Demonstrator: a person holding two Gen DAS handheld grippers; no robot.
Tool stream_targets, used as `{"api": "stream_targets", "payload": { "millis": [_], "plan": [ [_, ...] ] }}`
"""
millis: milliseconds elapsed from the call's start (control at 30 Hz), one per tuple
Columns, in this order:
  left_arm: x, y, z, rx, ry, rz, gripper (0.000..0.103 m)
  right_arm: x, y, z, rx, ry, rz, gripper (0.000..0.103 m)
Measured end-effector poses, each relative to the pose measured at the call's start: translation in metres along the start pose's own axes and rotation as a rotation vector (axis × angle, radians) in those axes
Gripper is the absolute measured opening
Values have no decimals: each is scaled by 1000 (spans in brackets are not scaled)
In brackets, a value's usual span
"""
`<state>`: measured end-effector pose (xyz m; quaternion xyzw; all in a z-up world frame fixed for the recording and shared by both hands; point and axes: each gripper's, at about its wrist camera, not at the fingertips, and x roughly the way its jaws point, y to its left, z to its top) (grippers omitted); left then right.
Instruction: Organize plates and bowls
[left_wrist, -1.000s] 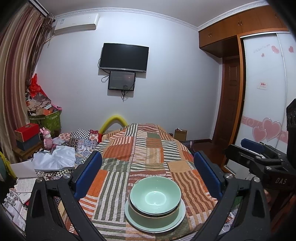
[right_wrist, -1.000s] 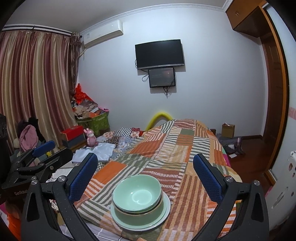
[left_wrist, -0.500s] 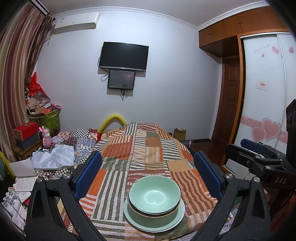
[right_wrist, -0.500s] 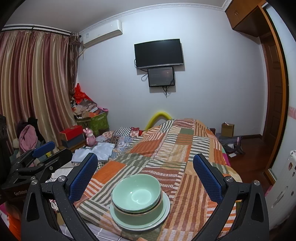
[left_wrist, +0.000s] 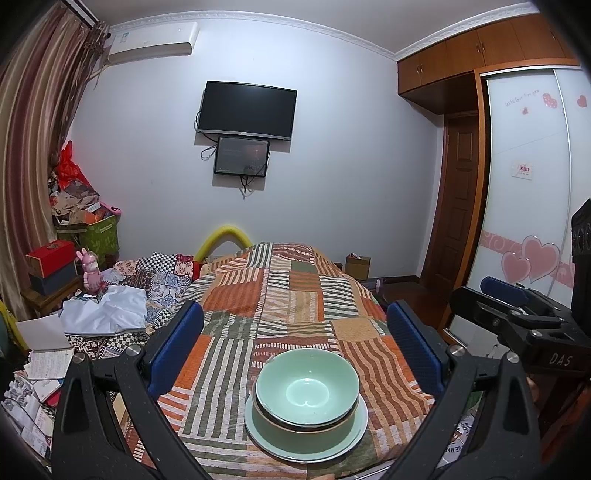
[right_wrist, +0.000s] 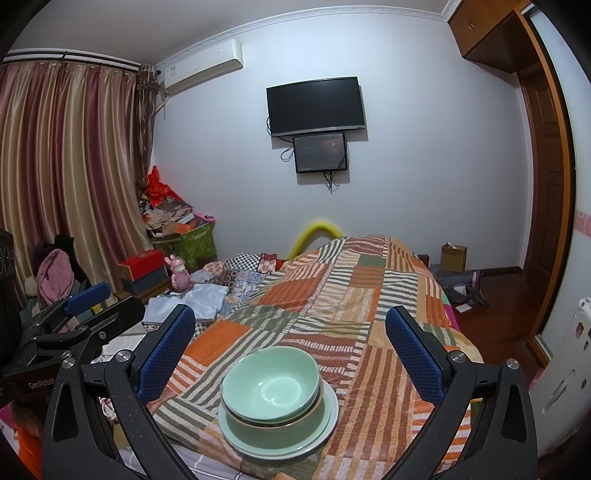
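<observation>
Patchwork bedspread (left_wrist: 295, 295) carries stacked green bowls (left_wrist: 307, 392) on a plate (left_wrist: 266, 439). Left gripper (left_wrist: 295, 350) and right gripper (right_wrist: 291, 350) both gape wide, holding nothing. That stack sits between and just below the fingers (left_wrist: 177, 347) in each view.

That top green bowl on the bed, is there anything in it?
Empty. The top bowl sits upright, nested in another bowl on a plate, and its bare glazed bottom shows in both views.
</observation>
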<state>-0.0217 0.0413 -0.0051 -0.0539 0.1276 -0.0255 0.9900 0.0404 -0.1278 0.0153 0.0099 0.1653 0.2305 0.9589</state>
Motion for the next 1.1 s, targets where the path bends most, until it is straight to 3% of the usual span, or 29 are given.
{"api": "stream_targets", "payload": {
  "millis": [1100],
  "plan": [
    [4, 1, -2, -2, 12, -26, 101, 0, -5, -3, 3, 9, -6, 103]
  ]
}}
